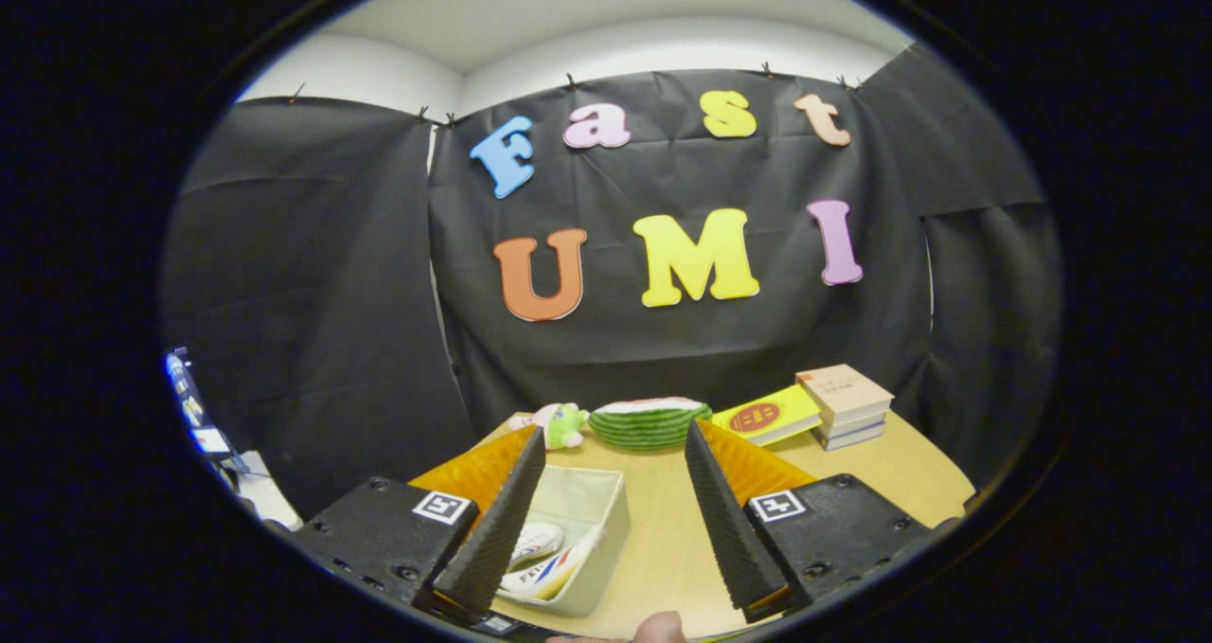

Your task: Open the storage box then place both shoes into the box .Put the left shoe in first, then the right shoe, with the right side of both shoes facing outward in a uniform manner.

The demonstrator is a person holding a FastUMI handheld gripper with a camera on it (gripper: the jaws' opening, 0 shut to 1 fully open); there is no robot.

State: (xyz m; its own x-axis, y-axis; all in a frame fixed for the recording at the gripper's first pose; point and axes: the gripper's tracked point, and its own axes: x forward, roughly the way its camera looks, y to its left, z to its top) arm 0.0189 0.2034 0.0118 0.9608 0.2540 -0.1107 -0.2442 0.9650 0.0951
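The hand-held gripper (615,515) is spread and holds nothing; the storage box (598,510) already contains a shoe (542,567), so next approach slowly.

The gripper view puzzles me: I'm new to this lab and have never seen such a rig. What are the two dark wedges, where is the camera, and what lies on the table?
The camera rides on a hand-held tool and looks forward along its two fingers; those are the ridged wedges. A person carries it; a fingertip shows at the very bottom. The fingers stand apart, open, holding nothing. Between them, close to the left one, sits an open pale storage box on the wooden table, with a white shoe inside. Beyond the fingers lie a small plush toy, a watermelon-slice toy, a yellow book and a stack of books.
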